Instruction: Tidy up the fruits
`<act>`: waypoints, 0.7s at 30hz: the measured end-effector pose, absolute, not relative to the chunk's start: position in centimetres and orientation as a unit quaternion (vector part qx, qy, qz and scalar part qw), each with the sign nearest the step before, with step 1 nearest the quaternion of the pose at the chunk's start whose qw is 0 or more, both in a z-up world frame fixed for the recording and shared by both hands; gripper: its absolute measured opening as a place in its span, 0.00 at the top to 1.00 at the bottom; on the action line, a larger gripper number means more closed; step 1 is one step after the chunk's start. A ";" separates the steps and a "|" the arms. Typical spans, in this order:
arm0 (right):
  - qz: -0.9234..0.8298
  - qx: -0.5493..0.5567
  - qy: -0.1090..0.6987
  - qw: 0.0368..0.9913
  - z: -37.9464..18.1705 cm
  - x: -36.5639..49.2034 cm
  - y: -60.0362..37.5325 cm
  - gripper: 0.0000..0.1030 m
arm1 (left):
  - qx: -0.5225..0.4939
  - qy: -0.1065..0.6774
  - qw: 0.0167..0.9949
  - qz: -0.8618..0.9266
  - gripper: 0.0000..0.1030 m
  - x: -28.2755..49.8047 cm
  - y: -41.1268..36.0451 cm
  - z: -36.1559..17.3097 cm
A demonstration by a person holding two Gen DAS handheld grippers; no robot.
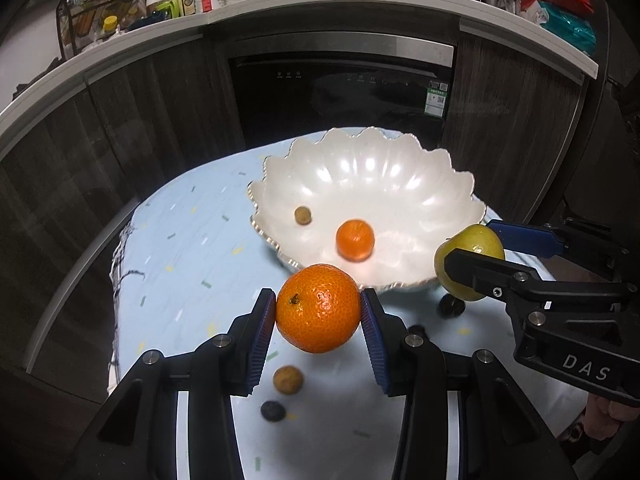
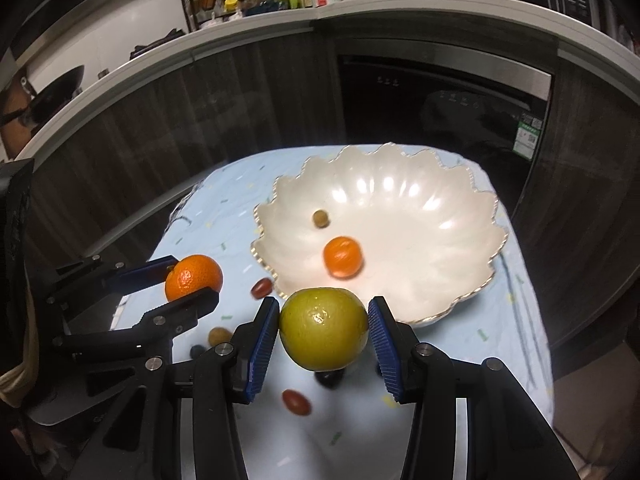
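Note:
A white scalloped bowl (image 1: 404,184) (image 2: 440,240) stands on the light blue tablecloth. It holds a small orange (image 1: 355,239) (image 2: 342,257) and a small brownish fruit (image 1: 303,215) (image 2: 321,219). My left gripper (image 1: 319,314) (image 2: 192,280) is shut on a large orange (image 1: 318,307) (image 2: 193,276), held above the cloth just before the bowl's near rim. My right gripper (image 2: 324,330) (image 1: 476,256) is shut on a green-yellow citrus fruit (image 2: 323,328) (image 1: 469,261), held at the bowl's near edge.
Small fruits lie loose on the cloth: a brownish one (image 1: 287,379) (image 2: 219,336), a dark one (image 1: 273,411), red ones (image 2: 296,402) (image 2: 261,287) and dark ones (image 1: 452,306) (image 2: 328,378). Dark cabinets and a dishwasher (image 1: 344,92) stand behind the table.

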State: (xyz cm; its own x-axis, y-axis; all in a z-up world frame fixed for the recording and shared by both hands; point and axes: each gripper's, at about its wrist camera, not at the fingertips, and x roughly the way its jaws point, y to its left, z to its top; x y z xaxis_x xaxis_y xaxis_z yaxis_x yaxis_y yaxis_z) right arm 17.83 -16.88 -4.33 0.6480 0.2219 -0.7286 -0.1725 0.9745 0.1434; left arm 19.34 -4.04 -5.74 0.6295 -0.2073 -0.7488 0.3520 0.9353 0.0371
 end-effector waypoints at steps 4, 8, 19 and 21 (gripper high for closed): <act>0.095 0.036 0.401 0.910 -3.8 18.6 -18.2 0.54 | 0.085 0.401 0.898 -0.157 0.59 20.5 -5.2 -5.4; 0.078 0.040 0.395 0.915 -3.3 19.5 -19.7 0.54 | 0.080 0.401 0.899 -0.157 0.59 21.7 -6.0 -5.2; 0.033 0.044 0.379 0.924 -2.5 22.3 -23.0 0.54 | 0.068 0.401 0.902 -0.143 0.59 25.3 -7.2 -4.9; 0.027 0.042 0.379 0.924 -2.6 22.9 -23.2 0.54 | 0.067 0.402 0.903 -0.139 0.59 25.9 -7.2 -5.0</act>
State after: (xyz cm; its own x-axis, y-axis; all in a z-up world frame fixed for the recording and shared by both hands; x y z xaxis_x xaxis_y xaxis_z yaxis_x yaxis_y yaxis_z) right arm 22.90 -23.24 -2.60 0.7111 0.0828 -0.6982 -0.0184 0.9949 0.0992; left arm 25.86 -7.24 -5.00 0.6380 -0.1982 -0.7441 0.3052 0.9523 0.0081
